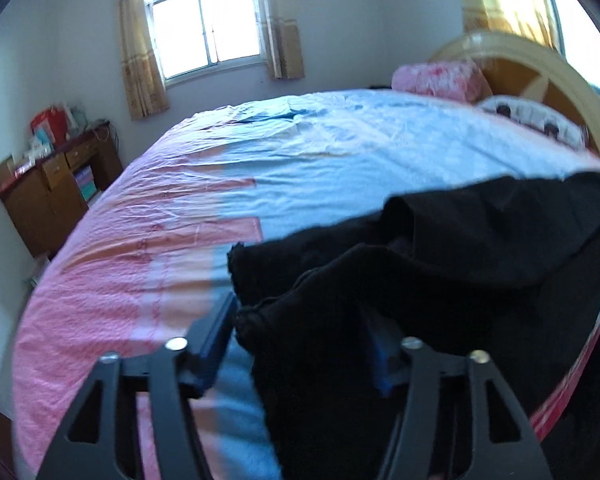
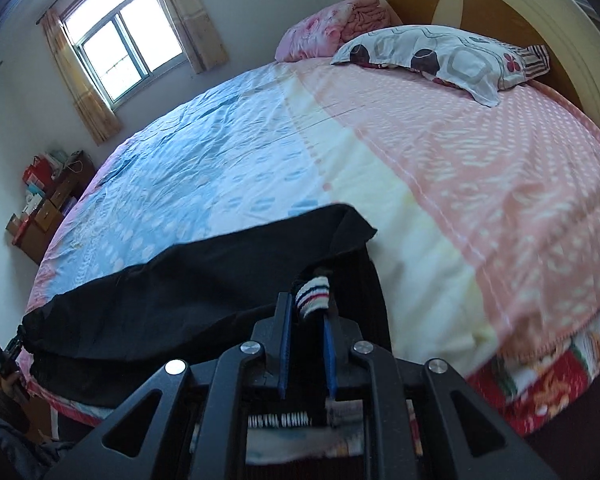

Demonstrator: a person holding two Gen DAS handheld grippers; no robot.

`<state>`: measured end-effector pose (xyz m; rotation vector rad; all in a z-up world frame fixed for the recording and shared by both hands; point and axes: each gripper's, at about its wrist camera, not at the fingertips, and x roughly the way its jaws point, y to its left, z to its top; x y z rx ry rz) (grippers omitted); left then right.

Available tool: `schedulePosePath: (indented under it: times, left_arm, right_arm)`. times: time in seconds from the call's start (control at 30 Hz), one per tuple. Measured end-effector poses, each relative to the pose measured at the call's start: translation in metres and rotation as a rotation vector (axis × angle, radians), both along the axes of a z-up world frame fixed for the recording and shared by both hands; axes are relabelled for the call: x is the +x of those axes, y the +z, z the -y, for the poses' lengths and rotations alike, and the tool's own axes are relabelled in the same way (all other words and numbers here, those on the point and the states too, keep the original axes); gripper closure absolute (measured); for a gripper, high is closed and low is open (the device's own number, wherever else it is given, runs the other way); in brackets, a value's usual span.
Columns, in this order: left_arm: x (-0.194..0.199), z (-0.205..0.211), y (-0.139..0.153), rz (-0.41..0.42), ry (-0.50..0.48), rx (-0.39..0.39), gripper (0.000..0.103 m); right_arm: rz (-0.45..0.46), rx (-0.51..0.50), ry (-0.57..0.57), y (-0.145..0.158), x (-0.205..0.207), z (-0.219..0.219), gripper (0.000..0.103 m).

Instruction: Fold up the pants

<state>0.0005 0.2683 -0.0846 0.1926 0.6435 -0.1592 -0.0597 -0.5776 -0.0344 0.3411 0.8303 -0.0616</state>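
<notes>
In the left wrist view, the left hand-held gripper (image 1: 300, 340) reaches over a bed (image 1: 148, 248) covered in a pink and blue sheet, its jaws set wide, with black pants (image 1: 440, 272) draped between and over them; the fabric hides the 3 o'clock finger almost wholly, so whether the cloth is pinched cannot be told. The pants lie bunched from the middle toward 4 o'clock, and one hem edge shows near the centre. A window (image 1: 204, 20) with curtains sits at 12 o'clock, a wooden cabinet (image 1: 56, 192) piled with boxes at 9 o'clock, a pink folded blanket (image 1: 436, 78) and a headboard (image 1: 540, 80) at 2 o'clock. In the right wrist view, the right hand-held gripper (image 2: 306, 334) has its jaws narrow, closed on a striped white, red and navy band (image 2: 312, 294) at the pants' (image 2: 180, 280) edge. The black cloth stretches from the fingers toward 8 o'clock along the near bed edge, where the other gripper shows small at the frame's border. A patterned pillow (image 2: 440, 60) rests at 1 o'clock before the headboard.
</notes>
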Motion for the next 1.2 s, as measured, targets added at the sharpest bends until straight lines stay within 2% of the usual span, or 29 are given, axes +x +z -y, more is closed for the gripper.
schedulePosePath:
  times: [0.07, 0.23, 0.37, 0.43, 0.47, 0.53, 0.57, 0.73, 0.83, 0.93, 1.0, 1.1, 1.2]
  left_arm:
    - [-0.011, 0.000, 0.000, -0.003, -0.014, 0.038, 0.026]
    - [-0.027, -0.014, 0.002, -0.017, 0.018, 0.070, 0.023]
    - [-0.044, -0.027, 0.004, -0.025, 0.076, -0.008, 0.023]
    - [-0.046, -0.033, 0.005, -0.028, 0.090, -0.101, 0.023]
    - [-0.046, -0.036, 0.006, -0.028, 0.089, -0.202, 0.023]
    - [-0.045, -0.037, 0.009, -0.025, 0.066, -0.329, 0.023]
    - [-0.042, -0.031, 0.010, -0.019, 0.052, -0.357, 0.023]
    - [-0.018, -0.024, 0.008, -0.043, 0.039, -0.421, 0.025]
    - [-0.003, -0.022, 0.009, -0.062, 0.025, -0.459, 0.026]
    - [0.006, -0.019, 0.008, -0.079, 0.007, -0.474, 0.038]
    - [0.007, -0.018, 0.005, -0.092, -0.004, -0.470, 0.055]
    - [0.006, -0.019, 0.002, -0.083, -0.016, -0.449, 0.064]
    - [0.003, -0.019, 0.006, -0.052, -0.043, -0.434, 0.068]
  right_arm:
    - [-0.009, -0.032, -0.019, 0.002, -0.008, -0.001, 0.070]
    - [0.017, -0.089, -0.109, 0.020, -0.032, -0.003, 0.069]
    - [0.068, -0.169, -0.078, 0.041, -0.041, -0.039, 0.069]
    - [0.096, -0.198, 0.010, 0.046, -0.037, -0.074, 0.069]
    - [0.103, -0.194, 0.050, 0.045, -0.034, -0.088, 0.069]
    - [0.097, -0.189, 0.164, 0.038, -0.019, -0.126, 0.069]
    - [0.085, -0.210, 0.226, 0.031, -0.010, -0.150, 0.069]
    - [0.029, -0.338, 0.560, -0.010, 0.023, -0.272, 0.069]
    - [0.021, -0.423, 0.693, -0.028, 0.030, -0.328, 0.069]
    - [0.026, -0.490, 0.817, -0.045, 0.030, -0.370, 0.069]
    - [0.026, -0.549, 0.861, -0.053, 0.031, -0.387, 0.069]
    - [0.016, -0.627, 0.886, -0.069, 0.036, -0.402, 0.069]
    - [0.000, -0.683, 0.906, -0.081, 0.041, -0.410, 0.069]
